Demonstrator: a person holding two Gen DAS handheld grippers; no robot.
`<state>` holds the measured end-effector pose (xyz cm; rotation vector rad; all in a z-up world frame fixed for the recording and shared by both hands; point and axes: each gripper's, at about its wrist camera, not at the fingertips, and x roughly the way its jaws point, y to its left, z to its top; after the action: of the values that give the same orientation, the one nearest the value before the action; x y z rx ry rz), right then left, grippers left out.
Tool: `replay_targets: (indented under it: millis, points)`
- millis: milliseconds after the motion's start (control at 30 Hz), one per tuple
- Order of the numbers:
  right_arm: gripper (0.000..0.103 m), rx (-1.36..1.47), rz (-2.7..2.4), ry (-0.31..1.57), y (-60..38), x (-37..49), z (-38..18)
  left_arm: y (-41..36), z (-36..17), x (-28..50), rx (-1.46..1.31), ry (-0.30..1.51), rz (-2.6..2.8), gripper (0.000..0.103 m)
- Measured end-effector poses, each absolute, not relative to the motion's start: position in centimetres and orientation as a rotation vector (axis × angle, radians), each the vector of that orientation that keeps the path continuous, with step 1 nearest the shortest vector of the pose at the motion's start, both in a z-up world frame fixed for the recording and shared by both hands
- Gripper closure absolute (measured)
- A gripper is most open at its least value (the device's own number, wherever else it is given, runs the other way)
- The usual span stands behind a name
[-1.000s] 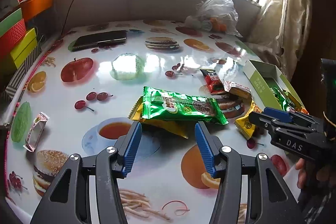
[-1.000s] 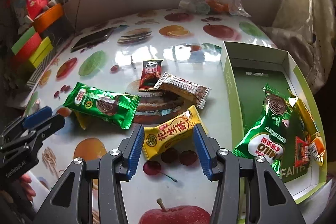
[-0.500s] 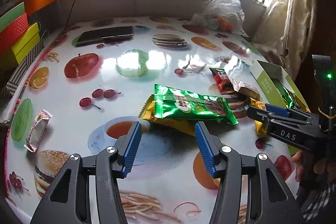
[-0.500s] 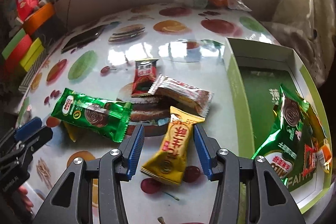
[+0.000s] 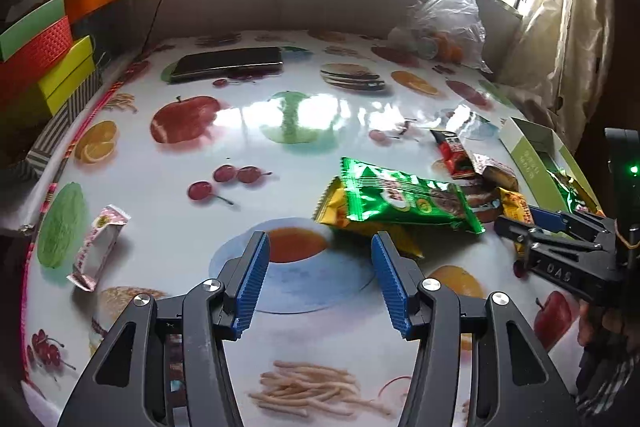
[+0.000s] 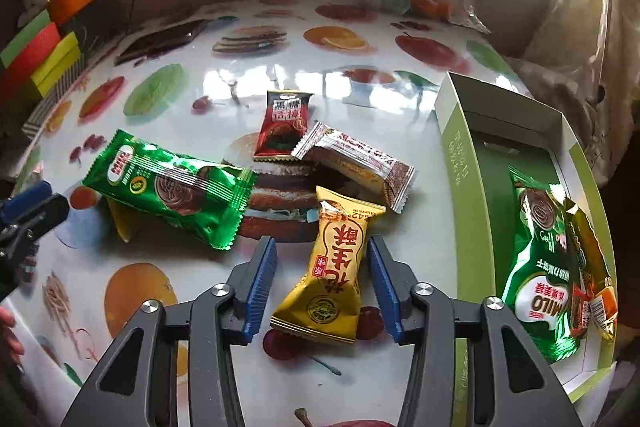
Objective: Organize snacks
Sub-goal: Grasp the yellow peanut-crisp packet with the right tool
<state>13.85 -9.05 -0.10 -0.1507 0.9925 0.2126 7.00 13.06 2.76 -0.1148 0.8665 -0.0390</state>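
My right gripper [image 6: 322, 267] is open, its blue pads either side of a yellow peanut snack packet [image 6: 334, 269] lying on the table. A green Milo packet [image 6: 168, 187] lies to its left on another yellow packet [image 6: 120, 221]; a dark red packet [image 6: 282, 127] and a white-brown wafer packet [image 6: 356, 161] lie beyond. The green box [image 6: 460, 187] at right holds a Milo packet [image 6: 538, 267] and other snacks. My left gripper [image 5: 318, 275] is open and empty, just short of the green Milo packet [image 5: 404, 195]. A pink packet [image 5: 98, 247] lies far left.
A black phone [image 5: 228, 63] lies at the back of the fruit-print table [image 5: 240, 131]. A plastic bag of fruit [image 5: 444, 27] sits at the back right. Coloured boxes [image 5: 44, 63] are stacked on the left. A curtain [image 5: 560, 27] hangs at right.
The yellow peanut packet has turned from lying crosswise to pointing lengthwise between my right gripper's pads. The left gripper has drawn back and to the left from the green Milo packet.
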Motion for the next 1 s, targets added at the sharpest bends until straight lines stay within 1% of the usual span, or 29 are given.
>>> replay_targets:
  millis: [33,100,533,800,1000]
  points:
    - [0.073,-0.156,0.212,0.988,-9.0,13.8,-0.1,13.3,2.8,6.9,-0.109,0.867,-0.034,0.049]
    - [0.081,-0.174,0.214,0.980,-8.8,13.7,-0.1,13.9,2.8,6.9,-0.110,0.869,-0.016,0.049]
    - [0.082,-0.112,0.309,0.945,-8.7,12.8,0.9,17.9,3.6,5.4,-0.109,0.850,0.060,0.049]
    - [0.082,-0.097,0.340,0.925,-8.4,11.6,1.8,24.1,4.0,3.2,-0.110,0.840,0.187,0.049]
    - [0.082,-0.100,0.352,0.932,-8.1,11.3,1.7,26.9,3.7,2.9,-0.082,0.863,0.212,0.049]
